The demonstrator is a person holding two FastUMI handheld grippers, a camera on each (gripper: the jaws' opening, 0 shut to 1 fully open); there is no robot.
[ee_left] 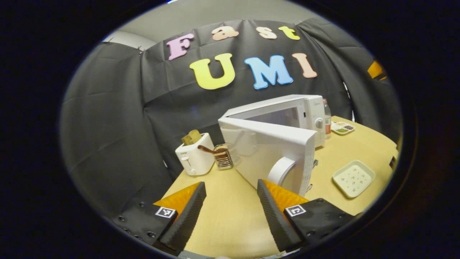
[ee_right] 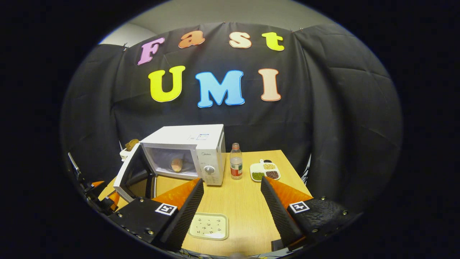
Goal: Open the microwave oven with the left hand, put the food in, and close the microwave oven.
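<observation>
Microwave door (ee_left: 266,151), swung open with food (ee_right: 176,164) inside: just right of centre frame ahead of the open, empty left hand-held gripper (ee_left: 231,201); right hand-held gripper (ee_right: 231,203) open, farther back.

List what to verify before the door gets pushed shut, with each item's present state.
1. Food inside microwave: ok.
2. Door open, needing closing: ok.
3. Left hand-held gripper open, holding nothing, near the door handle: ok.
4. Right hand-held gripper open, clear of the door's swing: ok.
5. Plate empty on the table: ok.
6. Food fully clear of the door frame: cannot tell.
</observation>
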